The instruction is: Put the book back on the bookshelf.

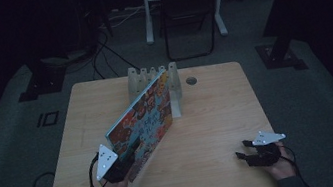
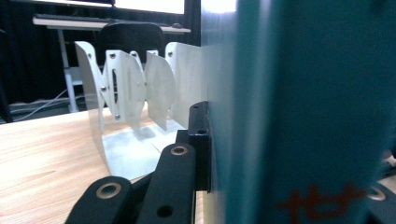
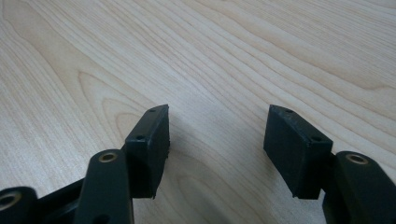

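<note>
Left hand-held gripper (image 1: 121,167) clamps book (image 1: 143,120) bottom corner, tilted.

Left gripper (image 1: 115,168): we see it upright at the end of our left forearm, jaws clamped on a thin board.
Left jaw: in the left gripper view its black pad lies flat against that board.
Left plate: the grey three-cornered plate faces up and outward.
Left cable: it loops down beside our wrist.
Right gripper (image 1: 246,154): we hold it low and roughly level, it seems, pointing leftward.
Right jaws: parted, nothing between the pads (image 3: 150,140).
Right hand (image 1: 280,162): wrapped round the gripper's rear, sleeve trailing behind.
</note>
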Action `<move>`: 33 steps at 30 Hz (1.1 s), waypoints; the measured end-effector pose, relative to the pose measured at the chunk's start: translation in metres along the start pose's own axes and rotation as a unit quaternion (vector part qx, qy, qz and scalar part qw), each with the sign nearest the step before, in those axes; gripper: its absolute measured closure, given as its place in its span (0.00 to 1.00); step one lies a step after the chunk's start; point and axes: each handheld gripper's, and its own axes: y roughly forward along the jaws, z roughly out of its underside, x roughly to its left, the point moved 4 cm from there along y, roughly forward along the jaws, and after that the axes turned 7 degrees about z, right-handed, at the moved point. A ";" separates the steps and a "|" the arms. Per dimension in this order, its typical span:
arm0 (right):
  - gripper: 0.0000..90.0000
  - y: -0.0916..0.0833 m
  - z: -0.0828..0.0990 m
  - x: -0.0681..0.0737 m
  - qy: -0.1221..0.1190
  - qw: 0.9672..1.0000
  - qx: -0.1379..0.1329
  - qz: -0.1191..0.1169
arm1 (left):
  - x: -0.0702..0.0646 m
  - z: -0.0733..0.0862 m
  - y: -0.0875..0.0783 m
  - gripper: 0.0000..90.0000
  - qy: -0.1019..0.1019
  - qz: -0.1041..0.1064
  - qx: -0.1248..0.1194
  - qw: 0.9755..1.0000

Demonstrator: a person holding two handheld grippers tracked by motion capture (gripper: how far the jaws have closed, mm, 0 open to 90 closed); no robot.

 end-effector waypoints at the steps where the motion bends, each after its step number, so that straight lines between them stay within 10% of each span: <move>1: 0.43 0.000 0.000 0.000 0.000 1.000 0.000 0.000 | 0.001 0.000 0.000 0.90 0.000 -0.003 0.000 1.000; 33: 0.14 0.004 0.000 0.000 0.002 1.000 0.021 0.007 | 0.012 -0.003 -0.010 0.90 -0.003 -0.056 -0.008 0.998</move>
